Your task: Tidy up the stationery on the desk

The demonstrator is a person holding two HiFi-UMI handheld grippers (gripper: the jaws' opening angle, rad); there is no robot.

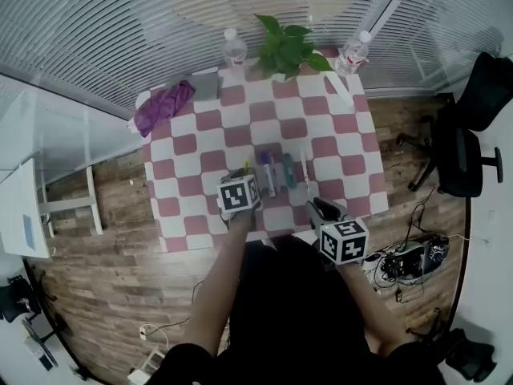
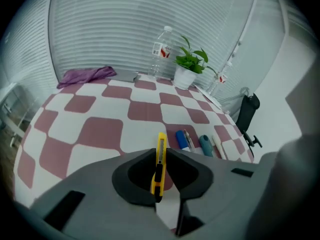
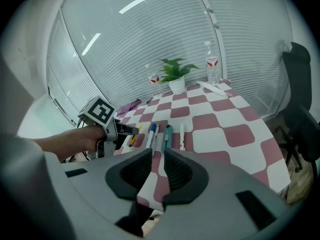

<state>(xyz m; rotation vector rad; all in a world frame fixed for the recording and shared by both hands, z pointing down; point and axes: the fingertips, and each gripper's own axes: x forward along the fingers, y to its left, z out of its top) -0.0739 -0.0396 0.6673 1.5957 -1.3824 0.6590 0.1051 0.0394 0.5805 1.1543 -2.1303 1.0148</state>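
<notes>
Left gripper (image 2: 160, 155): fingers pinching yellow utility knife (image 2: 161, 143) over the surface's (image 2: 100, 129) near edge. Pen row (image 2: 200, 143) lies just right. Right gripper (image 3: 157, 159): fingers slightly spread, empty. I judge placing is underway; next I lay the knife parallel beside the row.

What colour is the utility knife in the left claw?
The utility knife is yellow with a black slider, clearest in the left gripper view.

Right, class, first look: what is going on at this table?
A person is tidying stationery on a checked table with two hand-held grippers. The left gripper has its jaws shut on a yellow utility knife, beside a row with a blue marker, teal utility knife and white pen. The right gripper hangs open and empty near the table's edge.
</notes>
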